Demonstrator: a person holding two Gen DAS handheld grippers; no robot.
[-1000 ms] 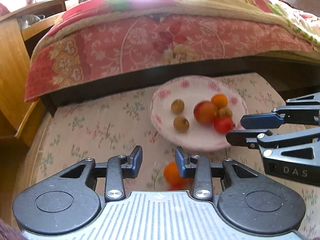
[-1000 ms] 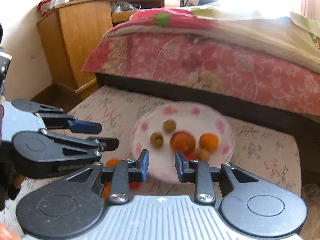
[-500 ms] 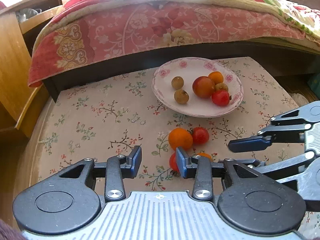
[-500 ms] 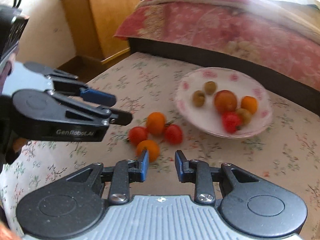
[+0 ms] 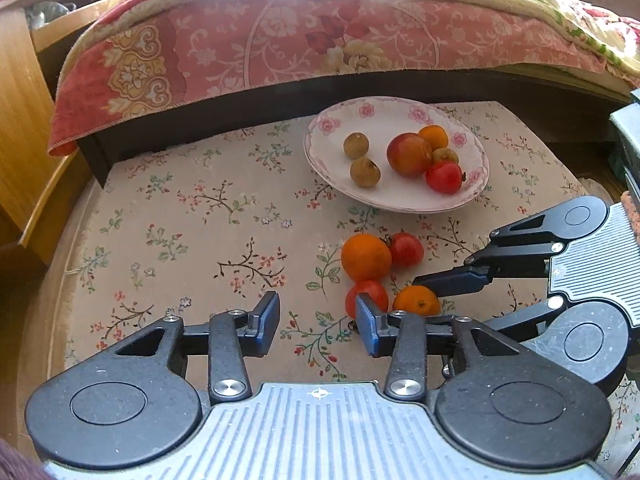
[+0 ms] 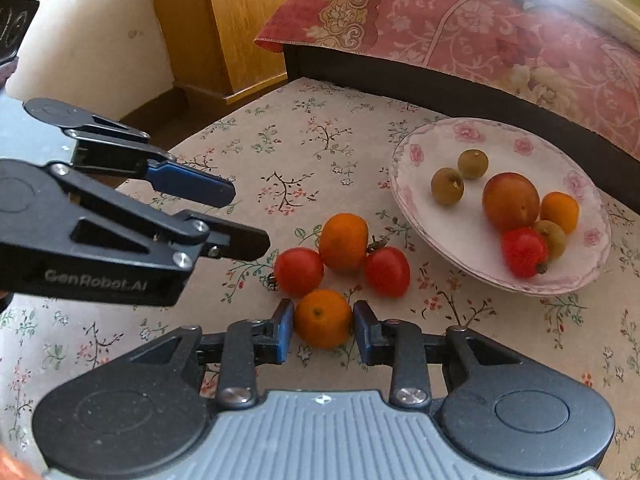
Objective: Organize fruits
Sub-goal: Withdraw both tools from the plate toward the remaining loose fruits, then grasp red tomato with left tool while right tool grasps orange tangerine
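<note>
A floral cloth [image 6: 280, 152] covers the low table beside the bed [image 6: 500, 32]. Nearest, the right gripper [image 6: 322, 330] has its jaws apart on either side of a small orange [image 6: 322, 319], not clearly squeezing it. The left gripper [image 5: 317, 322] hangs with jaws apart and empty. Just beyond lie two tomatoes [image 6: 299, 271] and a bigger orange [image 6: 344, 236], loose on the cloth. Further off, the flowered plate [image 6: 448, 216] holds six fruits. I'd judge four remain to move. The plate's small brownish-green fruits [image 6: 447, 185] I can't name.
</note>
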